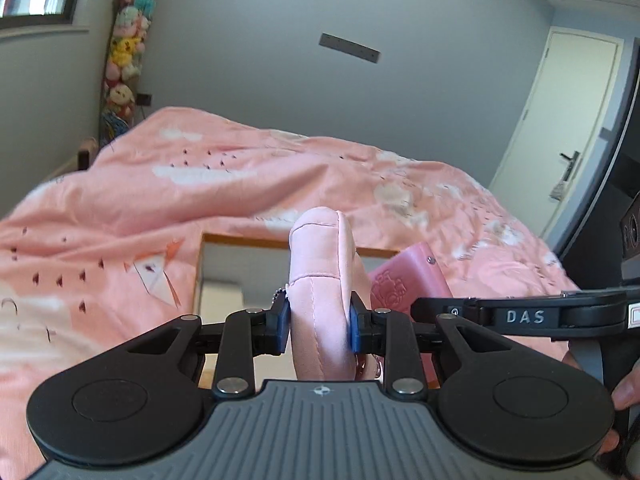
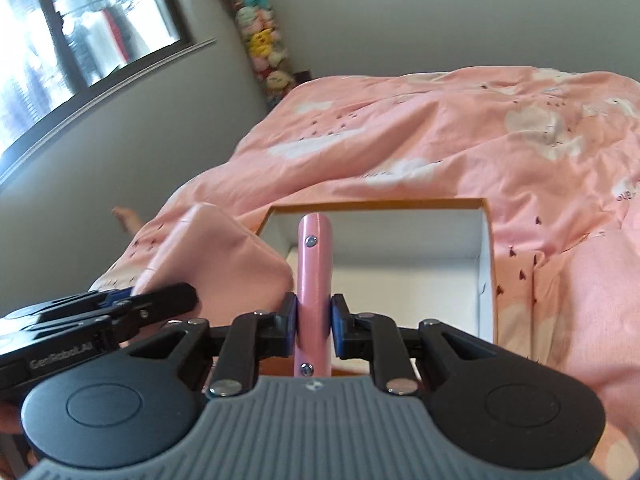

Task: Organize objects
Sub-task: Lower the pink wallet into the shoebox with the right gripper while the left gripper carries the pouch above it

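1. My left gripper (image 1: pixel 319 326) is clenched on a soft pink pouch (image 1: pixel 320 280); the blue pads (image 1: pixel 282 328) press into its padded sides, and the pouch stands on edge between them, reaching toward twelve o'clock in the left wrist view.
2. My right gripper (image 2: pixel 314 326) is clamped on a stiff pink case (image 2: pixel 314 276) with two metal studs along its spine; it too stands upright between the pads.
3. Both things hang in the air above the open cardboard box (image 2: pixel 486 264), which sits on the pink quilt (image 2: pixel 460 140). In the right wrist view the box opens at twelve to one o'clock, straight ahead of the case. Its white inside looks bare where I can see it.
4. I judge this as the carrying step: each item is gripped and lifted, neither is yet in the box.
5. Both grippers point forward and somewhat downward toward the box, side by side. The left one shows at nine o'clock in the right wrist view, with the pouch bulging just beside the case; I cannot tell whether they touch.
6. The next move calls for lowering one item at a time past the box rim, keeping the two apart so they do not catch on each other.
7. The pouch is soft and may sag or slip, so I should set it on the box floor before letting go.
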The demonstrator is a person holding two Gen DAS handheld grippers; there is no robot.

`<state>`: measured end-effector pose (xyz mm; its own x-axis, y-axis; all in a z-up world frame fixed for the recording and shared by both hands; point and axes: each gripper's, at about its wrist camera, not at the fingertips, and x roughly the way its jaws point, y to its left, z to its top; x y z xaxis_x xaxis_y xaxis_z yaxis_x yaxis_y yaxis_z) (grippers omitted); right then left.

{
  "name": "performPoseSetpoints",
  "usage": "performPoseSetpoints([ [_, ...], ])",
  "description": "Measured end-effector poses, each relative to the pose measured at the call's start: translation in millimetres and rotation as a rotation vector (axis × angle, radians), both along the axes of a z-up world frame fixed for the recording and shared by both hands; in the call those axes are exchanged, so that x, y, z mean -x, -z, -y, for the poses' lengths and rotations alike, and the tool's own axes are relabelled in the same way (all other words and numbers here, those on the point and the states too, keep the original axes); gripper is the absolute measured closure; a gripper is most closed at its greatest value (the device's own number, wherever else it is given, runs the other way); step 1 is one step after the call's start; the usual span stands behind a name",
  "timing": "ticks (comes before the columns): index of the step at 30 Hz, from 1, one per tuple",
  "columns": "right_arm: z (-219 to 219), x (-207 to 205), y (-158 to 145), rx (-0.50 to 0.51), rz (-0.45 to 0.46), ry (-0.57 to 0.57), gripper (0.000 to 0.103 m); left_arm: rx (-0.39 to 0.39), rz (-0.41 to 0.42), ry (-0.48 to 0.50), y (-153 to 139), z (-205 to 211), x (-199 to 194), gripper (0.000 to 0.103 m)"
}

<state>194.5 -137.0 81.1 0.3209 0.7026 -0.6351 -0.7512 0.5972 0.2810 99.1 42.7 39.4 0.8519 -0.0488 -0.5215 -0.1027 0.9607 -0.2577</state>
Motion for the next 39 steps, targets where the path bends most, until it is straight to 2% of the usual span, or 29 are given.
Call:
performPoseSetpoints([
  [4, -13.0, -18.6, 19.8, 0.005, -0.036, 0.053, 0.084, -0.037, 0.0, -0.034, 10.6, -1.2, -14.0, 0.072],
  [10, -34.9, -41.6, 57.7, 0.024, -0.148, 0.071, 0.085, -0.025, -0.044, -0.05, 26.8, -16.1, -29.8, 0.072],
  [15, -52.2, -56.7, 71.3, 0.022, -0.191, 0.079, 0.085, -0.006, -0.061, -0.071, 33.3, -28.0, -38.4, 0.072],
  [21, -73.8, -66.5, 79.1, 0.038, -0.183, 0.092, 0.085, 0.006, -0.071, -0.081, 37.5, -37.5, -50.2, 0.072],
  [27, -93.3, -79.8, 105.5, 0.059, -0.247, 0.132, 0.085, 0.017, -0.084, -0.089, 43.2, -46.1, -58.5, 0.072],
  [31, -94.7, -85.8, 126.5, 0.118, -0.339, 0.127, 0.085, 0.027, -0.091, -0.086, 47.4, -51.6, -62.6, 0.072],
  [35, -85.5, -91.1, 136.4, 0.178, -0.393, 0.12, 0.084, 0.038, -0.096, -0.082, 50.9, -56.6, -66.2, 0.072],
  [39, -80.6, -96.0, 136.1, 0.237, -0.39, 0.119, 0.082, 0.051, -0.106, -0.078, 53.3, -60.4, -69.4, 0.072],
])
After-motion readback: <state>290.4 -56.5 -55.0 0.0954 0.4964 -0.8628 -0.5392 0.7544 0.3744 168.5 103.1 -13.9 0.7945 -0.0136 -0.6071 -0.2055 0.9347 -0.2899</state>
